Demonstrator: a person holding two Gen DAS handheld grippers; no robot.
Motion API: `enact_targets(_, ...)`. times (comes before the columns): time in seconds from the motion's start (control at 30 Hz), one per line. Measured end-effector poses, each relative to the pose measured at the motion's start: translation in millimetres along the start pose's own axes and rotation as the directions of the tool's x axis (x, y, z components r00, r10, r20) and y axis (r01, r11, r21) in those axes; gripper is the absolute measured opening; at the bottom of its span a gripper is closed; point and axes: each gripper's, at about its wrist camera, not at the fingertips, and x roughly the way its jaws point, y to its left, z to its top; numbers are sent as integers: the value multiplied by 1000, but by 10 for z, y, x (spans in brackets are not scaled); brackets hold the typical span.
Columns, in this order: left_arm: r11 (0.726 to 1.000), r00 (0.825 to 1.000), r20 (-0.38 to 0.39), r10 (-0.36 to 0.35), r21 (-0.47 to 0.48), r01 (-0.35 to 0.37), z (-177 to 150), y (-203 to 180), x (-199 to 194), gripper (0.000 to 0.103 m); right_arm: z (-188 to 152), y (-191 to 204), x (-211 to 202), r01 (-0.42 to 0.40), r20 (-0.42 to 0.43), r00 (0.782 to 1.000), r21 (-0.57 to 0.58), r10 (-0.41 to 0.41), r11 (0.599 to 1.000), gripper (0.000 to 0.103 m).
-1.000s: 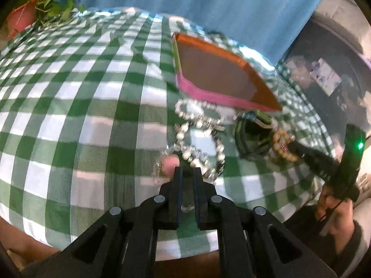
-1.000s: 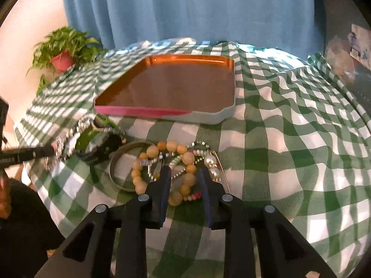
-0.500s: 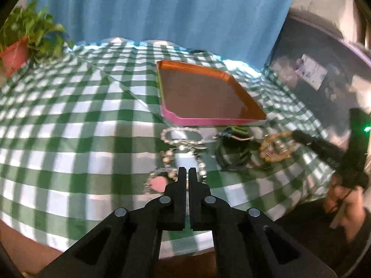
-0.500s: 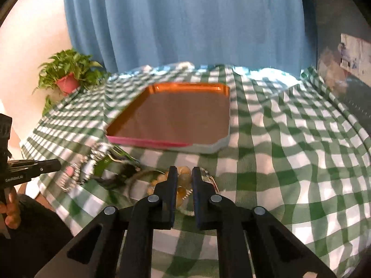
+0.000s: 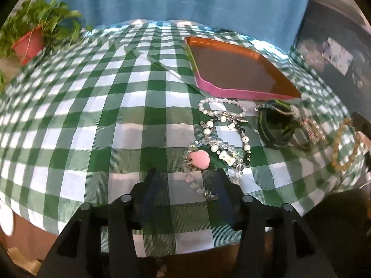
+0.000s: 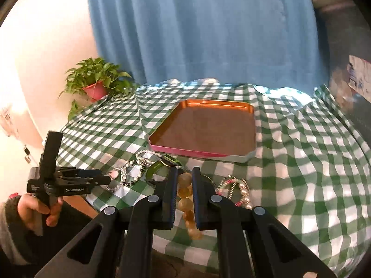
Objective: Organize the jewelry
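Observation:
My right gripper [image 6: 184,173] is shut on an amber bead bracelet [image 6: 185,202], which hangs between its jaws above the green checked cloth. The same amber bracelet [image 5: 343,148] shows at the right edge of the left wrist view. My left gripper [image 5: 185,172] is near the front table edge with its jaws opening; a clear crystal bracelet with a pink heart [image 5: 198,158] trails between the fingers without touching them. The orange tray with a pink wall [image 5: 231,91] [image 6: 185,149] lies behind the jewelry, with nothing in it. From the right wrist view my left gripper [image 6: 102,178] is at the left.
Between the crystal bracelet and the tray lie a pearl bracelet [image 5: 220,106], a black-and-white bead bracelet [image 5: 244,139], a dark green bangle [image 5: 276,127] and a pink-and-white bracelet [image 6: 234,185]. A potted plant [image 6: 95,85] stands at the far left corner. A blue curtain hangs behind.
The left gripper's jaws went from shut to wide apart over the crystal bracelet. The right gripper closed on the amber bracelet and rose with it off the cloth.

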Motion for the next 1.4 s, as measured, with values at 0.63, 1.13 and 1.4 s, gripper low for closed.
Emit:
enact_targets(0.63, 997, 999, 33, -34, 72, 32, 144, -387, -169, 8, -593, -116, 638, 112, -229, 965, -87, -130, 990, 11)
enact_targets(1.13, 995, 986, 164, -23, 104, 5, 561, -749, -934, 8, -17, -2, 76, 92, -102, 991, 5, -91, 996, 11)
enact_targets(1.4, 995, 962, 265, -68, 90, 46, 941, -836, -1357, 8, 400, 66, -303, 97, -4, 995, -5, -97, 995, 11)
